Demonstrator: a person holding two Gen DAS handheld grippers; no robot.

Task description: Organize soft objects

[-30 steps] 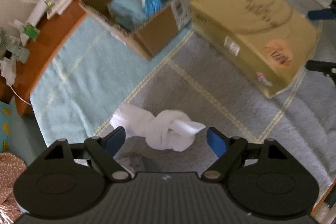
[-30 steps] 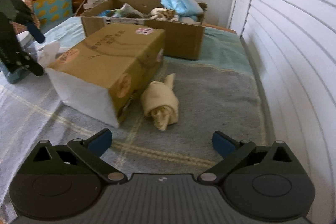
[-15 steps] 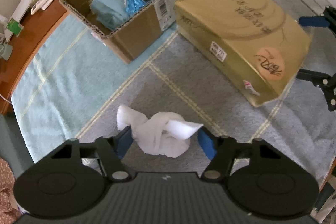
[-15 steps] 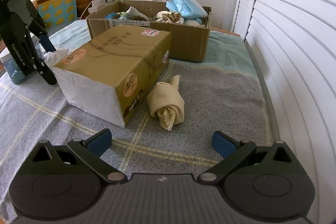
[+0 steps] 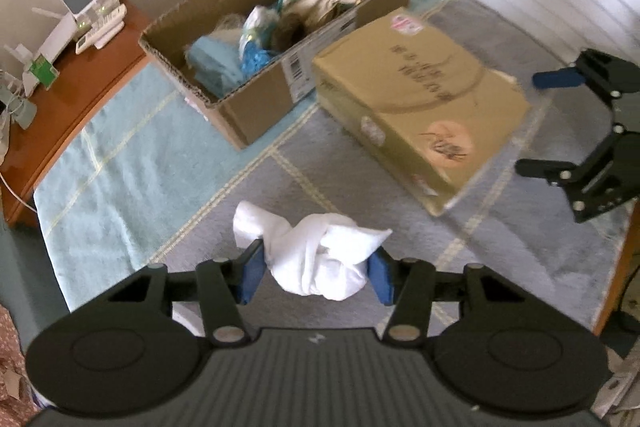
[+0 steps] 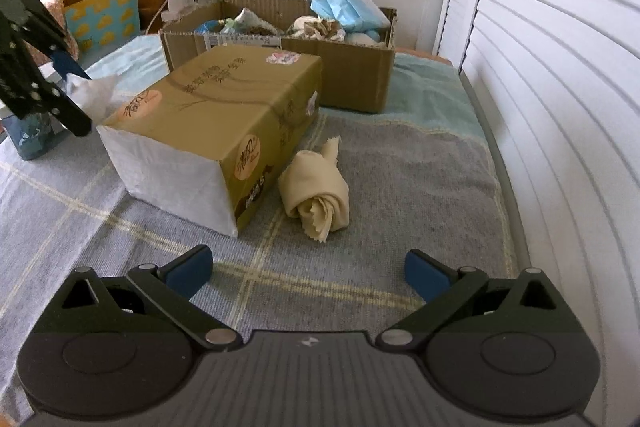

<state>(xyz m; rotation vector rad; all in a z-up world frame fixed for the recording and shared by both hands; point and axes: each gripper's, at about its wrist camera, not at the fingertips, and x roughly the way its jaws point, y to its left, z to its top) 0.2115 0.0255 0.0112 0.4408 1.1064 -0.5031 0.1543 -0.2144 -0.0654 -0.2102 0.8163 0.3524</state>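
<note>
My left gripper [image 5: 314, 277] is shut on a knotted white cloth [image 5: 316, 255] and holds it above the grey towel. The cloth also shows in the right wrist view [image 6: 94, 95], behind the tissue box. My right gripper [image 6: 308, 273] is open and empty, low over the towel. A rolled cream cloth [image 6: 318, 193] lies just ahead of it, beside the tissue box. An open cardboard box [image 5: 256, 107] filled with soft items stands at the back; it also shows in the right wrist view [image 6: 352, 67].
A closed tan tissue box [image 5: 416, 95] lies on the grey plaid towel [image 5: 352, 187], between the two cloths. A wooden side table [image 5: 80, 75] with chargers and a small fan stands beyond the towel. White slatted shutters [image 6: 560, 107] run along the right.
My left gripper has closed its pads on the white cloth and lifted it off the towel, swinging toward the cardboard box. My right gripper has stayed open near the cream cloth.
</note>
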